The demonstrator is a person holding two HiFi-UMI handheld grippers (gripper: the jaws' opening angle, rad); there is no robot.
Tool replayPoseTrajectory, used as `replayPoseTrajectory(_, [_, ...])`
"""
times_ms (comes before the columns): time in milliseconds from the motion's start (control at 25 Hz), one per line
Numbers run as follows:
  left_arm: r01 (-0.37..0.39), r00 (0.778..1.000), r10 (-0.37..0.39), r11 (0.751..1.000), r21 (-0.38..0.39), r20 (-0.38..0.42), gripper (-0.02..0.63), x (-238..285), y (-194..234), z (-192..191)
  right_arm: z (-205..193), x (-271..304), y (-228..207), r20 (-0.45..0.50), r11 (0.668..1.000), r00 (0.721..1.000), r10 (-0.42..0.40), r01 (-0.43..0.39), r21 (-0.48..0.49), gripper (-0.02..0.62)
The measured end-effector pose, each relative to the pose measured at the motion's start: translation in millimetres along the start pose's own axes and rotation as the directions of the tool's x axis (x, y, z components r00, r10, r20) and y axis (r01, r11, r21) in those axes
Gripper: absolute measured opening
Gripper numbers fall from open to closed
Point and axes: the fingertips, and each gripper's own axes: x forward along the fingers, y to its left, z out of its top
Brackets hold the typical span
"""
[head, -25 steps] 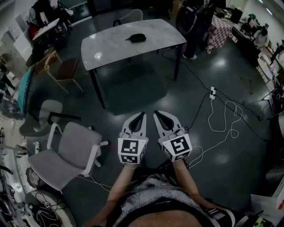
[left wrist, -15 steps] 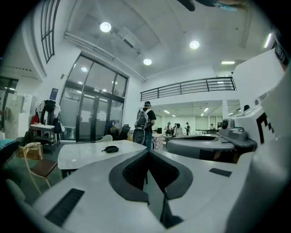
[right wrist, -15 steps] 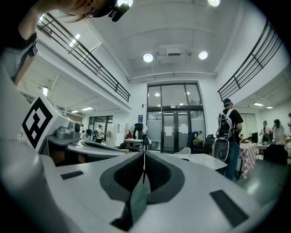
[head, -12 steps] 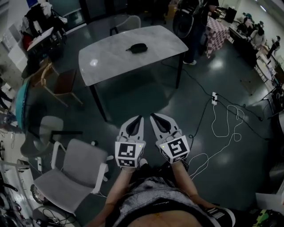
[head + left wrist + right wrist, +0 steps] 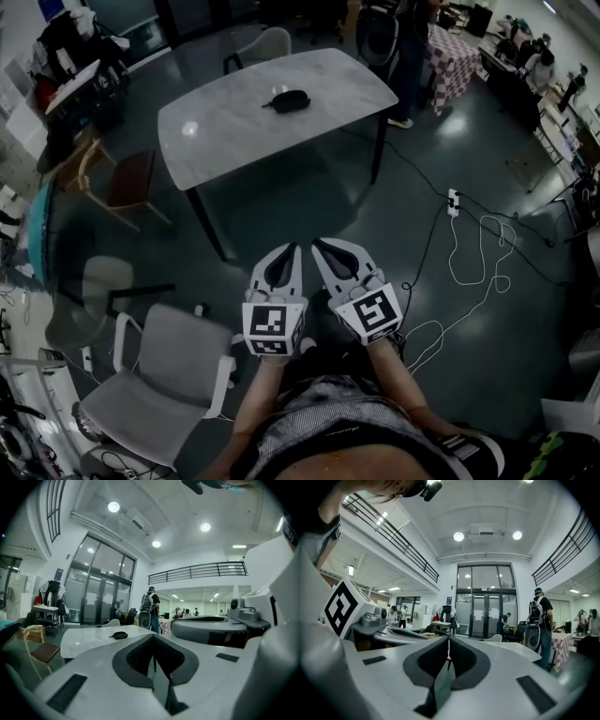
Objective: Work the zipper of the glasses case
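Observation:
A small black glasses case (image 5: 289,99) lies on the far half of a white marble-look table (image 5: 225,127); the left gripper view also catches the case (image 5: 120,635) on the table top. My left gripper (image 5: 294,247) and right gripper (image 5: 317,244) are held side by side at waist height, well short of the table, pointing toward it. Both are shut with nothing between the jaws. In the left gripper view its tip (image 5: 153,637) is closed; in the right gripper view that tip (image 5: 448,641) is closed too.
A grey office chair (image 5: 164,375) stands at my left, a wooden chair (image 5: 127,183) by the table's left end. White cable and a power strip (image 5: 451,198) lie on the dark floor at right. A person with a backpack (image 5: 149,609) stands beyond the table.
The table and the case have drawn slightly nearer and shifted left in the head view as I walk forward. Both grippers stay shut, side by side.

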Motion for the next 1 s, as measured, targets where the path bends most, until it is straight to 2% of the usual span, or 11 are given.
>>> replayPoseTrajectory(440, [-0.07, 0.998, 0.07, 0.997, -0.018, -0.001, 0.005, 101, 68, 24, 1, 102, -80, 0.02, 0.996, 0.996, 0.085, -0.085, 0.031, 0.058])
replayPoseTrajectory(720, [-0.066, 0.998, 0.066, 0.998, -0.006, -0.023, 0.005, 185, 82, 38, 3, 145, -148, 0.037, 0.994, 0.995, 0.097, -0.099, 0.048, 0.058])
replayPoseTrajectory(1000, [-0.098, 0.995, 0.098, 0.995, -0.011, -0.034, 0.005, 237, 97, 42, 1, 172, -204, 0.05, 0.994, 0.995, 0.088, -0.091, 0.065, 0.058])
